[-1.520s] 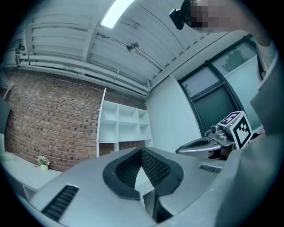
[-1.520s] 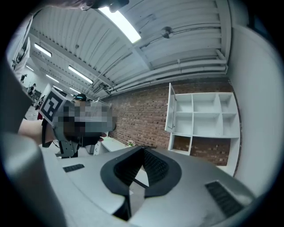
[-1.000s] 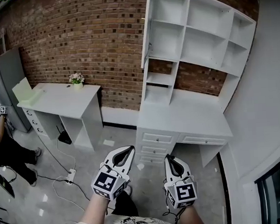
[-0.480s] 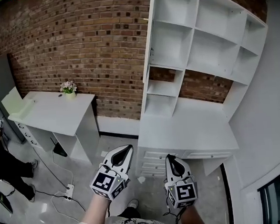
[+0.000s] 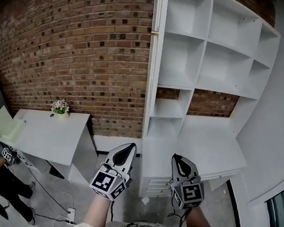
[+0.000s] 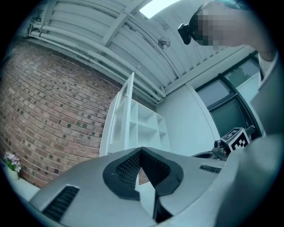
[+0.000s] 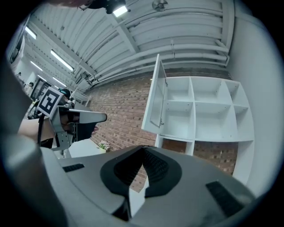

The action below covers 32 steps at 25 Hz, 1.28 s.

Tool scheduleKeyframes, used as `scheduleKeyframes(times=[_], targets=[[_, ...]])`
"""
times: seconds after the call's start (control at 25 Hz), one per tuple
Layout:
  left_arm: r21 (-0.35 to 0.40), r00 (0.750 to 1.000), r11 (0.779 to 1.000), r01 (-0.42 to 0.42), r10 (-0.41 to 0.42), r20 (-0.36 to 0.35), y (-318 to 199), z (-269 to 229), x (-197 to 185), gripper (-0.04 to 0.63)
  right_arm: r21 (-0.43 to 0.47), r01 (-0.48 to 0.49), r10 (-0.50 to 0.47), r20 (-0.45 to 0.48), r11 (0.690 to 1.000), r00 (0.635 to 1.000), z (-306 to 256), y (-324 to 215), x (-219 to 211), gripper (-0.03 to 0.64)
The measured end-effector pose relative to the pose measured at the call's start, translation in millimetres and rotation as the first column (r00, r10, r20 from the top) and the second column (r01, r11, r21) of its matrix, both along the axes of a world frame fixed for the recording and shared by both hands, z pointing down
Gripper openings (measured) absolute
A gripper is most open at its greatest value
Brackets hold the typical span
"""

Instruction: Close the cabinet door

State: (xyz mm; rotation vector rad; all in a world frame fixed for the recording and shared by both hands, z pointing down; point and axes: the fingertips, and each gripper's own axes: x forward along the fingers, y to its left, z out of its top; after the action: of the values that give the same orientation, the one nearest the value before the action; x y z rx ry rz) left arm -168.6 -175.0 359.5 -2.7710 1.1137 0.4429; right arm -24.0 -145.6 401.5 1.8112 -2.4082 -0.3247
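Cabinet door [image 5: 152, 61] is standing open at 12 o'clock, edge-on. Left gripper [image 5: 131, 148] and right gripper [image 5: 174, 157] are pointing toward it, jaws pressed together, empty (pushing its outer face near the free edge probably works best).

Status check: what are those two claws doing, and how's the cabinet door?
Left gripper, right gripper: both shut, empty. Cabinet door open, untouched. White desk stands beneath it.

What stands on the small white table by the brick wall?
A small pot of pale flowers at the back and a pale green folded object at the white table's left end; whatever lies behind it is hidden.
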Motion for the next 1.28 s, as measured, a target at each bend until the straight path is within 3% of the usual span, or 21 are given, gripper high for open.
scheduleKeyframes(times=[0.2, 0.4, 0.56, 0.88, 1.0, 1.16, 1.28], targets=[[0.072, 0.998, 0.996, -0.057, 0.057, -0.006, -47.3, -36.6, 8.7, 0.008, 0.000, 0.002, -0.002, -0.011, 1.000, 1.000, -14.1, -41.1, 3.9, 0.004], [0.160, 0.998, 0.986, -0.056, 0.061, -0.023, -85.0, -84.8, 16.0, 0.009, 0.015, 0.011, -0.010, -0.035, 1.000, 0.999, -27.6, -71.9, 11.8, 0.003], [0.260, 0.999, 0.965, -0.037, 0.040, -0.004, -109.5, -138.4, 24.4, 0.009, 0.029, 0.036, -0.034, -0.051, 0.999, 0.998, -37.4, -92.6, 17.3, 0.004], [0.317, 0.996, 0.946, -0.067, 0.084, -0.038, -156.5, -240.2, 31.1, 0.014, 0.058, 0.060, -0.057, -0.064, 0.996, 0.996, -64.6, -117.8, 34.3, 0.003], [0.321, 0.989, 0.939, -0.121, 0.142, -0.042, -163.0, -271.8, 36.7, 0.063, 0.065, 0.064, -0.060, -0.061, 0.996, 0.996, -69.9, -120.7, 41.2, 0.005], [0.322, 0.978, 0.927, -0.194, 0.210, -0.016, -171.4, -302.8, 42.4, 0.179, 0.070, 0.077, -0.072, -0.077, 0.995, 0.994, -69.9, -121.3, 42.8, 0.005], [0.328, 0.971, 0.918, -0.224, 0.240, -0.010, -174.1, -321.6, 43.7, 0.201, 0.060, 0.095, -0.089, -0.087, 0.994, 0.992, -67.5, -121.7, 39.8, 0.005]])
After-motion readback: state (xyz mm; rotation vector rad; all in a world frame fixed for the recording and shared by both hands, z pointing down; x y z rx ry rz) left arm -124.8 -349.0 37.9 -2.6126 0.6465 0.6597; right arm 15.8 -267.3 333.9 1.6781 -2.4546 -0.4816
